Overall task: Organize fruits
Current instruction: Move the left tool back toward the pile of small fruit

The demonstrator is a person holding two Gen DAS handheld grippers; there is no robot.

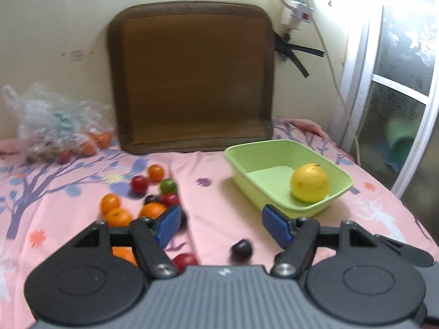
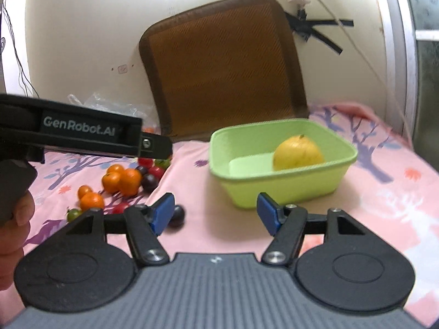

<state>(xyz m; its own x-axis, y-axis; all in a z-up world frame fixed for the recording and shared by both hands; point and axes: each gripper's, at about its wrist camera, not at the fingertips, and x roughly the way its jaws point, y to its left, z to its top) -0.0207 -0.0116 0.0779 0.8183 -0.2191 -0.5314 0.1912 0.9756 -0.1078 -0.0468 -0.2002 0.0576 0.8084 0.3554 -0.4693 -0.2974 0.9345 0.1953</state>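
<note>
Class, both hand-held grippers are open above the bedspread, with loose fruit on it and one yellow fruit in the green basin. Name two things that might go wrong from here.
1. The dark plum lies alone on soft, wrinkled pink bedspread; a nudge from the left hand-held gripper could roll it away.
2. The oranges and small fruits sit tightly clustered, so closing on one may knock its neighbours.
3. The yellow fruit fills much of the green basin, so added fruit might pile up.

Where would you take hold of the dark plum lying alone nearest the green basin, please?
Grip the dark plum across its widest middle, coming from above with open jaws. It is round, so any axis probably works, and it lies alone on the pink sheet, with room on both sides for the fingers.
</note>
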